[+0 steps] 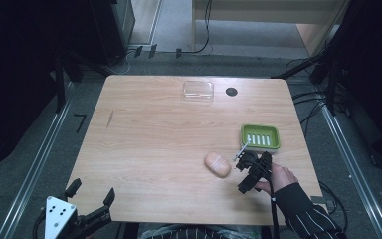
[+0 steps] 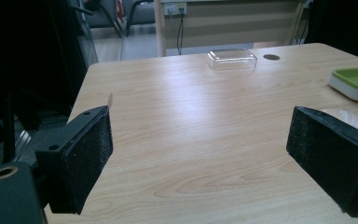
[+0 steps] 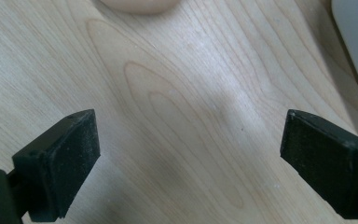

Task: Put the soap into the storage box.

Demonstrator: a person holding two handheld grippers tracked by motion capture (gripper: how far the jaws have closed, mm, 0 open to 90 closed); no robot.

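Right tongs (image 1: 242, 160) sit over the worktop (image 1: 154, 144) near its right edge, in its near half, held in the person's right hand (image 1: 278, 178). Jaws stand wide apart, released, with nothing between them; the right gripper view shows bare wood grain between the two black pads.

Soap bar (image 1: 217, 165), peach-coloured and rounded, lies flat on the worktop just beside the right tongs, on their left in the high view. Not touched by either jaw. In the right gripper view the soap bar (image 3: 137, 4) sits at the top edge, ahead of the jaws and apart from them.

Soap dish (image 1: 260, 138), green with a white slotted insert, stands close to the right edge of the worktop, just beyond the right tongs. Whether the tongs' tip touches its near rim cannot be told from the high view. In the left gripper view the soap dish (image 2: 356, 83) shows at the right side.

Clear lid (image 1: 198, 91) rests near the far edge of the worktop, about mid-width, well apart from the dish and the soap. A small dark round spot (image 1: 231, 91) lies just to its right.

Left tongs (image 1: 90, 199) hang at the near left corner of the worktop, mostly off its edge. Jaws released, wide apart, nothing between them.
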